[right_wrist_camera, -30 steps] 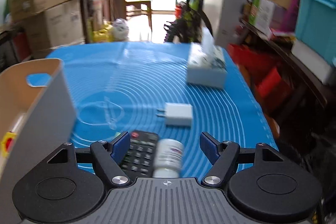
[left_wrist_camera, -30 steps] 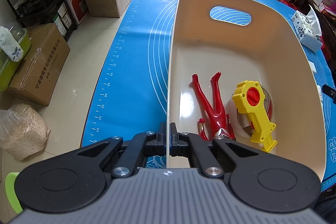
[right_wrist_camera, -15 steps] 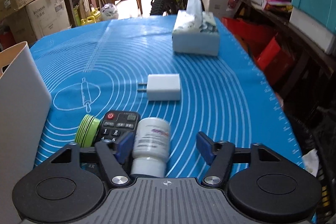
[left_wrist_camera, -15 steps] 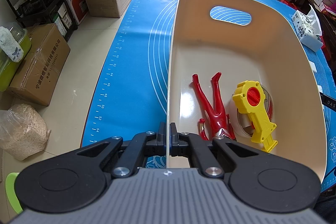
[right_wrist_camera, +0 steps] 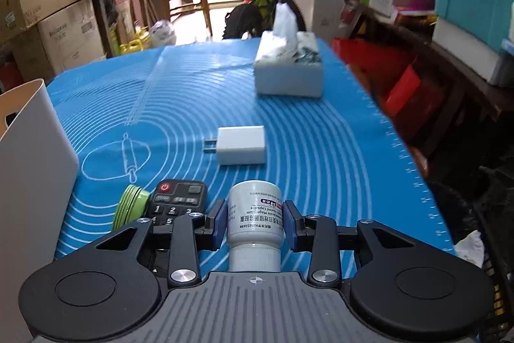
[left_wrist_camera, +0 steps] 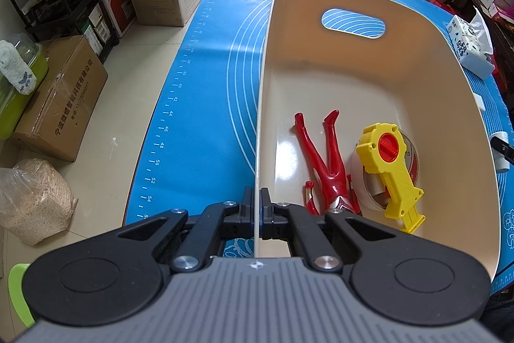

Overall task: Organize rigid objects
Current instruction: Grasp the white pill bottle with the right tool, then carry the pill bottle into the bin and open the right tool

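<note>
My left gripper (left_wrist_camera: 256, 208) is shut on the near left rim of the beige bin (left_wrist_camera: 321, 79). Inside the bin lie a red figurine (left_wrist_camera: 327, 163) and a yellow tape dispenser (left_wrist_camera: 390, 169) on a tape roll. My right gripper (right_wrist_camera: 254, 222) is shut on a white pill bottle (right_wrist_camera: 254, 214) lying on the blue mat (right_wrist_camera: 321, 150), cap toward the camera. Left of it lie a black remote (right_wrist_camera: 175, 201) and a green lid (right_wrist_camera: 130, 206). A white charger (right_wrist_camera: 241, 148) lies farther ahead. The bin's outer wall (right_wrist_camera: 29, 156) stands at the left.
A tissue box (right_wrist_camera: 287, 66) stands at the mat's far right, also seen in the left wrist view (left_wrist_camera: 469, 47). Cardboard boxes (left_wrist_camera: 61, 92), a sack and a rack sit on the floor to the left. Shelves and a bicycle (right_wrist_camera: 260, 5) lie beyond the table.
My right gripper has lowered over the pill bottle and its jaws have closed from wide open onto it. The left gripper and bin have not moved.
</note>
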The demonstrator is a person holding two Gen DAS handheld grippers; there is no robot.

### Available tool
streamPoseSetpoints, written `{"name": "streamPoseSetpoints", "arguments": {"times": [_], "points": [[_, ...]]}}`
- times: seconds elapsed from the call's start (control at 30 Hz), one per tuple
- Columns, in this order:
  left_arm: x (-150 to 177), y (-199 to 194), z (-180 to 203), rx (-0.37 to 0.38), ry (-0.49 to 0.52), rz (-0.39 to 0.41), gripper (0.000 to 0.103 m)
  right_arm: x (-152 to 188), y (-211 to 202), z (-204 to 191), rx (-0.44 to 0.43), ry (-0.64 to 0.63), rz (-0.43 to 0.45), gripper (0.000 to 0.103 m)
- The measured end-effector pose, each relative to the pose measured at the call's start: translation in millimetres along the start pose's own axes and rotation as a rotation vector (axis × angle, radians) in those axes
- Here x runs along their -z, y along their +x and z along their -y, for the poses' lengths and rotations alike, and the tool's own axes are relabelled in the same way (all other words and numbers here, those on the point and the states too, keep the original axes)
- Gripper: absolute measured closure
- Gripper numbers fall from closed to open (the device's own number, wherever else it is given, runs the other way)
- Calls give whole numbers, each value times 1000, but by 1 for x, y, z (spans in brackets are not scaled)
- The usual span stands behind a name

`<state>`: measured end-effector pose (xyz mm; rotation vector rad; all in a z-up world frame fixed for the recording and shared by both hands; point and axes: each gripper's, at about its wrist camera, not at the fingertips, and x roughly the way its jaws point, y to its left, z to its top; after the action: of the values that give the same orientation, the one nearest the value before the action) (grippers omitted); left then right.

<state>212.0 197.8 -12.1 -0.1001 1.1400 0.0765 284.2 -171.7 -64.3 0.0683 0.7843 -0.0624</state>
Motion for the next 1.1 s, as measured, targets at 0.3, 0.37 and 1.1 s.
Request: {"name": "streamPoseSetpoints", "arguments": {"times": [0.3,0.37,1.1], "points": [[0,0,0,2,-1,1,99,-16,-39,-21,-13,-28,112,59],[1,0,0,1,0,1,99,-22,-48,-31,-41,-34,136,59],[1,1,-1,10,0,2,100,-29,-89,-169,-378,-241,128,59]]}}
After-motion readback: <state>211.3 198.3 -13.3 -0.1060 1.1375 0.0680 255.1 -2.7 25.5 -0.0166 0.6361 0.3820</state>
